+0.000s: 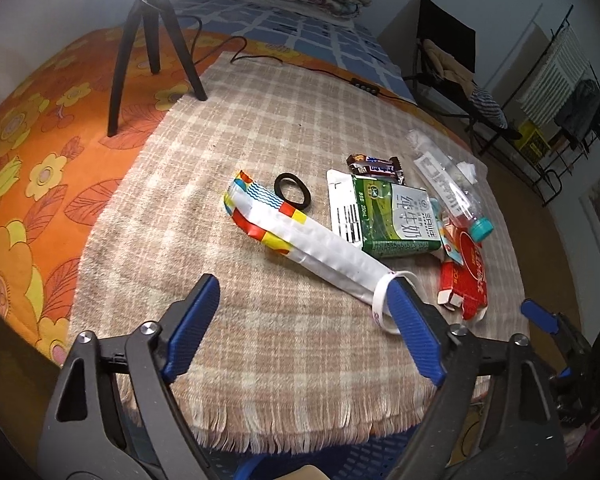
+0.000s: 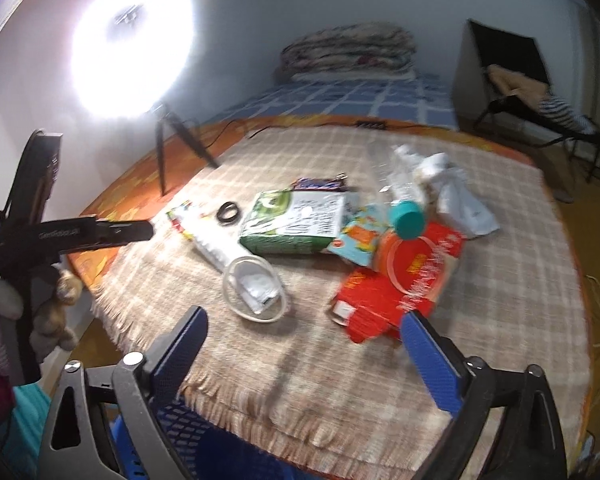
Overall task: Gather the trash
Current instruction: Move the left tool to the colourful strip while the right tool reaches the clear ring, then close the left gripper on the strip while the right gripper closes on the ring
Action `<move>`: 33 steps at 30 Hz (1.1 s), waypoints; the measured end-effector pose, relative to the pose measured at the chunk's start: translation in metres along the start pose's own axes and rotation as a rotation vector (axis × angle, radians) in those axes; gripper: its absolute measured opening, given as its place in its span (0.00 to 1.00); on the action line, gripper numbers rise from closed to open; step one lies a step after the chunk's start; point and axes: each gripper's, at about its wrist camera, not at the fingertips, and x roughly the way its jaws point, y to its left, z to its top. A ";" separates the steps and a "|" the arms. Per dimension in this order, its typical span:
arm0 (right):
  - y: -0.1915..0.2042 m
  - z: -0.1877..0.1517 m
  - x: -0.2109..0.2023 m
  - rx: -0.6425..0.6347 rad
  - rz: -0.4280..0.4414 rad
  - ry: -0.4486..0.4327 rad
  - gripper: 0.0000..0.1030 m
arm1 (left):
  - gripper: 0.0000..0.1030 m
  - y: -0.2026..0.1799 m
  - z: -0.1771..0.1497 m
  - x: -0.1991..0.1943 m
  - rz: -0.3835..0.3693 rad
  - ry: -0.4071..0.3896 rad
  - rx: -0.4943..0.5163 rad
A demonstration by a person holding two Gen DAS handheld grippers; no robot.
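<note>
The trash lies in a loose heap on the plaid blanket [image 1: 260, 128] spread over the bed. Nearest is a long white wrapper [image 1: 300, 240] with a coloured end, a thin white ring [image 1: 384, 304] looped at its near tip. At about two o'clock from it sits a green milk carton [image 1: 392, 220], with a flattened red box [image 1: 466, 280] at four o'clock of the carton and a clear plastic bottle [image 1: 448, 184] with a teal cap lying across the pile's right side. A chocolate bar wrapper [image 1: 374, 166] lies beyond the carton at twelve o'clock, and a black hair tie [image 1: 292, 192] rests at ten o'clock, apart from it.

The left tongs [image 1: 304, 324] hang released, spread wide, over the blanket's near edge; their right pad overlaps the ring in view, though I cannot tell whether they touch. The right tongs [image 2: 304, 344] are likewise released, just short of the red box.

A blue slatted basket [image 2: 188, 432] shows below the fringe, likely the bin.

The risks, I reckon: the pieces overlap, so lifting the red box could roll the bottle off the blanket, and pinching the flat wrapper may catch the blanket's pile instead. A tripod [image 1: 140, 44] with a ring light stands at eleven o'clock.
</note>
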 end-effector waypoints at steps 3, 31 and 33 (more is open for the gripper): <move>0.008 0.006 0.017 -0.049 0.049 0.046 0.82 | 0.81 -0.001 0.006 0.013 -0.020 0.031 -0.027; 0.018 0.025 0.113 -0.035 0.158 0.243 0.41 | 0.32 0.009 0.030 0.095 0.004 0.140 -0.182; 0.017 0.025 0.119 -0.024 0.169 0.254 0.36 | 0.27 0.010 0.030 0.095 0.008 0.139 -0.181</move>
